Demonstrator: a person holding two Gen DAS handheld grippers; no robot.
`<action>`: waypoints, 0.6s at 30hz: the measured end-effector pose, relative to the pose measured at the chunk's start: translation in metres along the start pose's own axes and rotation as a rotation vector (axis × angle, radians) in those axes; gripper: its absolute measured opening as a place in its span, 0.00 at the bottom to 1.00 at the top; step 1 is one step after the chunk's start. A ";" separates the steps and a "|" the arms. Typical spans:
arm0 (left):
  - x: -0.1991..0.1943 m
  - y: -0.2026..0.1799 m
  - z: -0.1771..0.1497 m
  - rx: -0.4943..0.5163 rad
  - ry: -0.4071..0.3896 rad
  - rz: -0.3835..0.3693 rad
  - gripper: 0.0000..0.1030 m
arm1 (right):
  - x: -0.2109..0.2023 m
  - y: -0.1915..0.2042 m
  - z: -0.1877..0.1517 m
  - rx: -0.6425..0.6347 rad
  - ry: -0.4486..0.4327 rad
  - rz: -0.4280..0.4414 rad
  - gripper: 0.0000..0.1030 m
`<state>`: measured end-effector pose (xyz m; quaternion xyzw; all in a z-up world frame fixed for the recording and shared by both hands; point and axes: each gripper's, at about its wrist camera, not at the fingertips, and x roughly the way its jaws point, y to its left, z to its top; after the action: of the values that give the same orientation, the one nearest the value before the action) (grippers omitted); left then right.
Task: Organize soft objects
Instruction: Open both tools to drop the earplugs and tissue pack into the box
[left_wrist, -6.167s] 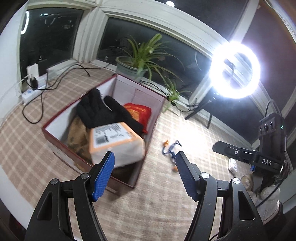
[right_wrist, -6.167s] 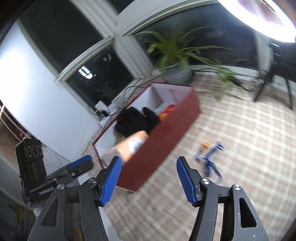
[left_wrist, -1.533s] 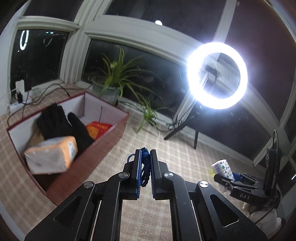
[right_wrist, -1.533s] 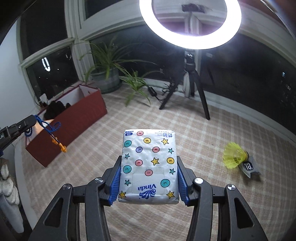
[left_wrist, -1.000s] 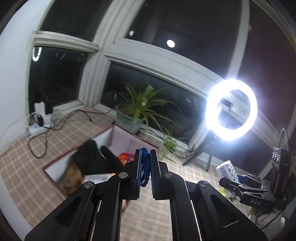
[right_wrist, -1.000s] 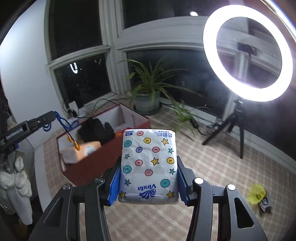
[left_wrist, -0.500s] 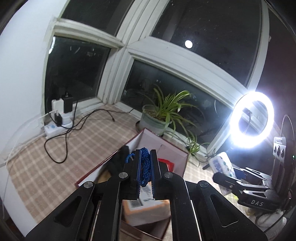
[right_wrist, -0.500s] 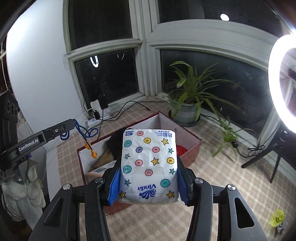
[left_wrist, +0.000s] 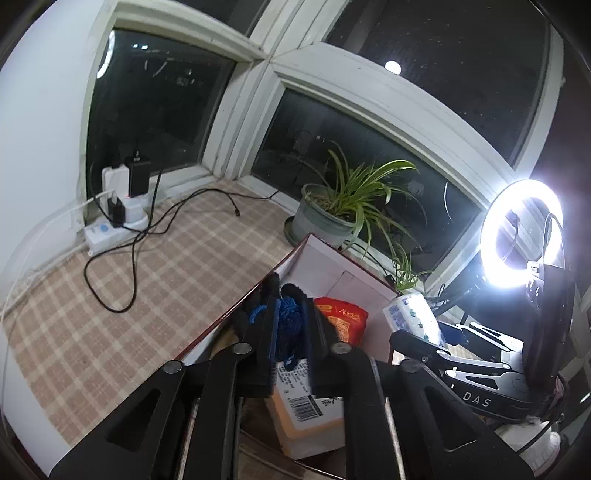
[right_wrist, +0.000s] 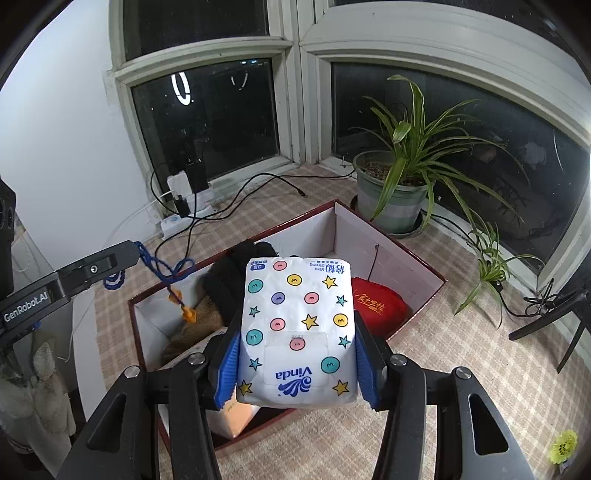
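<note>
2 grippers, each loaded, both over 1 open red box (right_wrist: 424, 306). Left gripper (left_wrist: 290, 332): jaws narrow and opening at this moment, the blue cord (left_wrist: 286, 325) bunched between the pads; in the right wrist view the cord (right_wrist: 162, 269) hangs from its tip in loops, with an orange end piece (right_wrist: 188, 315) dangling over the box's near-left corner. Right gripper (right_wrist: 297, 363): jaws about half spread and easing apart, blue pads at both flanks of the tissue pack (right_wrist: 297, 328), a white soft pack with dots and stars, held above the middle of the box; whether the pads press on it at this instant cannot be told for certain. Box contents, 4 items: black gloves (right_wrist: 225, 280) at the far left, red pouch (right_wrist: 376, 308) at the right, orange-and-white pack (left_wrist: 306, 417) at the near end, brown soft item (right_wrist: 195, 328) underneath. Step in hand, by judgement: release of both loads into the box. Handling note: lower each item inside the walls before letting go, let the cord's end piece clear the rim, and set the tissue pack in the gap beside the red pouch, not on the gloves. Surroundings: potted plant (right_wrist: 391, 195), power strip (right_wrist: 177, 218), ring light (left_wrist: 522, 236), checked mat (left_wrist: 147, 280).
</note>
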<state>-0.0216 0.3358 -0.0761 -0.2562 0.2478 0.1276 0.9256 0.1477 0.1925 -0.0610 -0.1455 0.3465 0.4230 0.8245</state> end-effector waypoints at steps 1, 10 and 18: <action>0.001 0.002 0.000 -0.011 0.002 0.000 0.24 | 0.001 0.000 0.001 0.005 -0.002 -0.003 0.53; 0.003 0.006 -0.001 -0.025 0.009 0.004 0.42 | -0.001 -0.007 0.003 0.060 -0.013 0.017 0.72; 0.001 0.005 -0.005 -0.044 0.019 -0.001 0.46 | -0.009 -0.012 -0.004 0.086 -0.015 0.025 0.72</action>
<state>-0.0245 0.3377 -0.0820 -0.2777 0.2537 0.1302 0.9174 0.1517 0.1783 -0.0585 -0.1025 0.3602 0.4190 0.8272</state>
